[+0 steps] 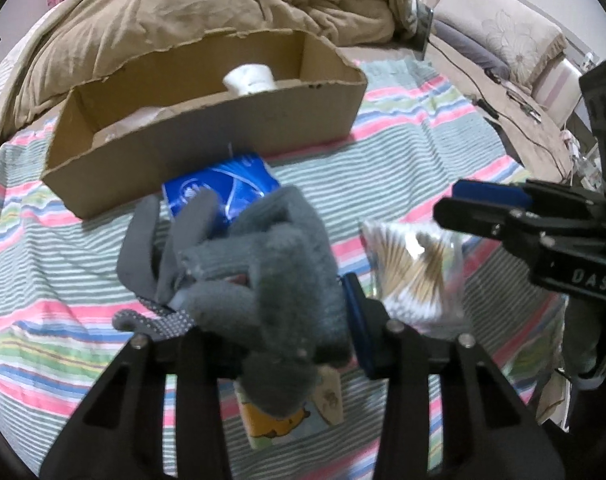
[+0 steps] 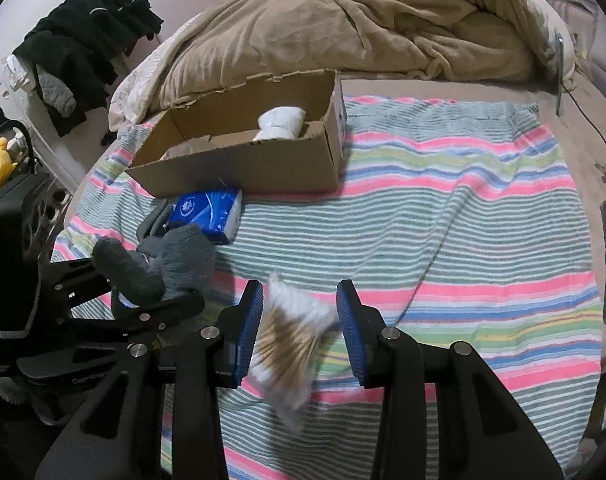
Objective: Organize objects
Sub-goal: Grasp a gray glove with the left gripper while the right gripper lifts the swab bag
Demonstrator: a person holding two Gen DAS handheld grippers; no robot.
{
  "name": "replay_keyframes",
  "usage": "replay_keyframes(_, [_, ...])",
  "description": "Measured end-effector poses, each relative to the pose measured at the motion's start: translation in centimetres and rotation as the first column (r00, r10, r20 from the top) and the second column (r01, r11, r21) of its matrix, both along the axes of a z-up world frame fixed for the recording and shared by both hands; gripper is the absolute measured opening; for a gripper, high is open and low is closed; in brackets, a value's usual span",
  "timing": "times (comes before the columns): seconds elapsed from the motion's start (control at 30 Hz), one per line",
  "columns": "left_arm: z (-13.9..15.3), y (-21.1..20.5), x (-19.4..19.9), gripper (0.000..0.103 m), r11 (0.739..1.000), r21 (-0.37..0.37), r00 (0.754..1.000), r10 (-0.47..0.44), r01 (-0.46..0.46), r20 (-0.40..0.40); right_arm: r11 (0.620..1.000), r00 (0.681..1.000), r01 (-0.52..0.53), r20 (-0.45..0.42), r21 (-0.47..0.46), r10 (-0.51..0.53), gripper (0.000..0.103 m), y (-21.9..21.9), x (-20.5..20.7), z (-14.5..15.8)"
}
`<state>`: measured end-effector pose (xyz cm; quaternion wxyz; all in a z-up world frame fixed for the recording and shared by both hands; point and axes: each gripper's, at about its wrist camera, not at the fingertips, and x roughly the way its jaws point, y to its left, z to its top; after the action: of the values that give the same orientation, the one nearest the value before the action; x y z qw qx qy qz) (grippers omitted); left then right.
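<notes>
My left gripper point(image 1: 287, 320) is shut on a bundle of grey knit gloves point(image 1: 271, 264), held above the striped blanket point(image 1: 423, 160); it also shows in the right wrist view point(image 2: 143, 280) with the gloves point(image 2: 175, 256). My right gripper point(image 2: 299, 320) is open, its blue pads on either side of a clear bag of cotton swabs point(image 2: 291, 340), which also shows in the left wrist view point(image 1: 415, 272). A blue tissue pack point(image 1: 223, 188) lies in front of the open cardboard box point(image 1: 207, 140), which holds a white roll point(image 1: 249, 78).
A rumpled tan duvet point(image 2: 343, 28) lies behind the box. A card with a yellow cartoon point(image 1: 279, 424) lies under the gloves. Dark clothes point(image 2: 91, 40) hang at left. Pillows point(image 1: 503, 32) and cables point(image 1: 515, 120) are at right.
</notes>
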<state>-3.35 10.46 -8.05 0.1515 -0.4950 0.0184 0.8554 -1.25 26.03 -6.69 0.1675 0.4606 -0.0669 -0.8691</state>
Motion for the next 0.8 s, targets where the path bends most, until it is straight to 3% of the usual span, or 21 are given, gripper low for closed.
replay_keyframes(0.2, [0.5,-0.7,0.5,0.041,1.000,0.025,1.000,0.009,-0.009,-0.010,1.000,0.997,-0.004,0.075,0.029,0.002,0.042,-0.7,0.0,-1.6])
replay_keyframes(0.37, [0.7,-1.1,0.8,0.041,0.999,0.035,1.000,0.008,-0.008,-0.013,0.997,0.987,0.046,0.159,-0.059,-0.036,0.064,-0.1,-0.3,-3.8])
replay_keyframes(0.53, [1.3,-1.5,1.2,0.041,0.999,0.042,1.000,0.014,-0.013,-0.025,0.994,0.982,0.059,0.182,-0.089,-0.042,0.067,-0.4,-0.3,-4.9])
replay_keyframes(0.57, [1.4,-1.6,1.3,0.041,0.999,0.044,1.000,0.015,-0.014,-0.027,0.994,0.983,0.060,0.177,-0.089,-0.044,0.062,-0.4,-0.3,-4.9])
replay_keyframes(0.6, [1.5,-1.7,1.3,0.041,0.999,0.045,0.999,0.016,-0.015,-0.029,0.995,0.984,0.060,0.174,-0.084,-0.045,0.052,-0.5,-0.3,-4.9])
replay_keyframes(0.7, [2.1,-2.1,1.4,0.041,0.999,0.049,0.999,0.021,-0.019,-0.039,0.994,0.988,0.056,0.151,-0.094,-0.042,0.038,-0.4,0.0,-4.2])
replay_keyframes(0.8, [3.1,-2.7,1.5,0.041,0.998,0.053,0.998,0.023,-0.020,-0.061,0.998,0.994,0.047,0.103,-0.049,-0.042,0.032,-0.8,0.4,-2.9])
